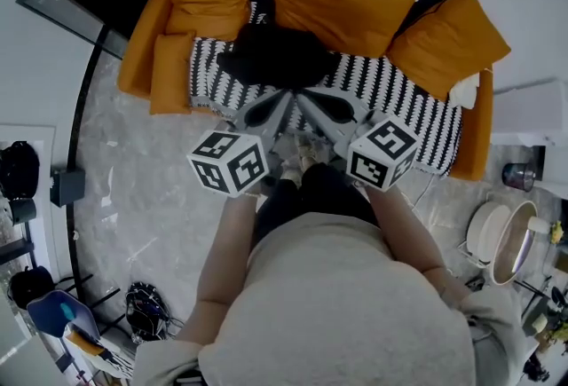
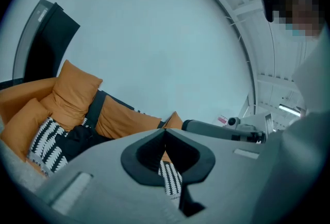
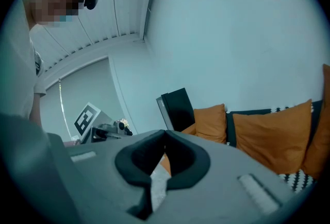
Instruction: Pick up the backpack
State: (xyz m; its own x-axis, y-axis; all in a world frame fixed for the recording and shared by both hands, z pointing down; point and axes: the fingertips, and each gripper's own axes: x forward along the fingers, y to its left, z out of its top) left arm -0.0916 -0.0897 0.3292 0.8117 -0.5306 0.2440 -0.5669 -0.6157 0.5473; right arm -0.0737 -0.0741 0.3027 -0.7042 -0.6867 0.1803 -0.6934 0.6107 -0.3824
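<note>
Backpack (image 1: 275,56) lay on the sofa (image 1: 140,47) seat; you held your left claw (image 2: 165,133) and right claw (image 3: 165,134) closed and empty, just before that sofa.

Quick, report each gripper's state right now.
Left gripper: shut, jaws together, holding nothing.
Right gripper: shut, jaws together, holding nothing.
The backpack lies on the sofa, not gripped.

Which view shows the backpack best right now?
Head view: the whole black backpack shows from above, lying on the sofa with the striped cover. Left gripper view catches only a small, partly hidden piece of the backpack at lower left. Right gripper view doesn't show it.
</note>
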